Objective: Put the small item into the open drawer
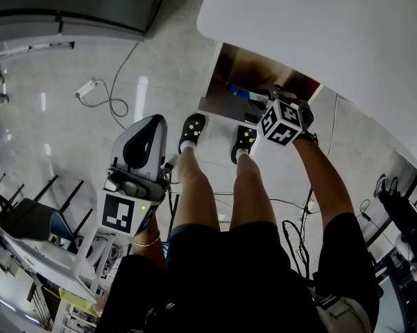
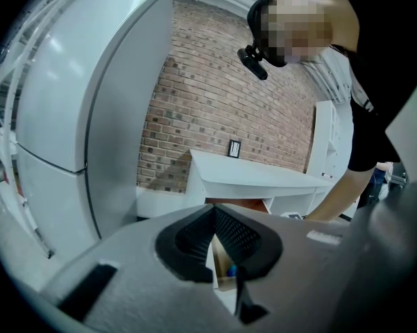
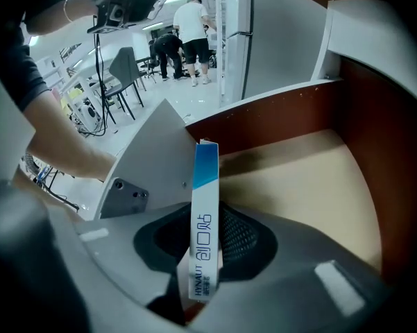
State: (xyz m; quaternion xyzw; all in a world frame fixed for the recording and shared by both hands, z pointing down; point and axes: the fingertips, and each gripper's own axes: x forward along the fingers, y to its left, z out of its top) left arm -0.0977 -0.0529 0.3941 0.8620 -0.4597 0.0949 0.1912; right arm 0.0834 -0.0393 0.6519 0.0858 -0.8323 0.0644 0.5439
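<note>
Step in hand, as I judge it, is the placement: item is at the drawer, not yet let go. Head view: right gripper (image 1: 281, 120), marker cube up, points steeply down into the open wooden drawer with dark brown walls (image 1: 244, 68), pulled out under the white tabletop (image 1: 319, 26). The slim white-and-blue cardboard box (image 1: 240, 91) sticks out past it, blue end over the drawer interior. Left gripper (image 1: 152, 125) hangs well apart from the drawer, over the pale glossy floor (image 1: 146, 68), beside the person's legs, idle. Left gripper view: jaws meet at the tips with nothing between them, so closed and empty; the drawer and a speck of blue show far off through the gap behind the tips. Right gripper view: jaws narrow, clamped on the box's flat faces, box standing upright between them, above the drawer's light tan bottom, not touching it as far as I can tell. Drawer holds nothing else where visible; the near part is hidden behind the gripper. Next move likely calls for bringing the box close to the bottom, parting the jaws and lifting out clear of the brown walls.
</note>
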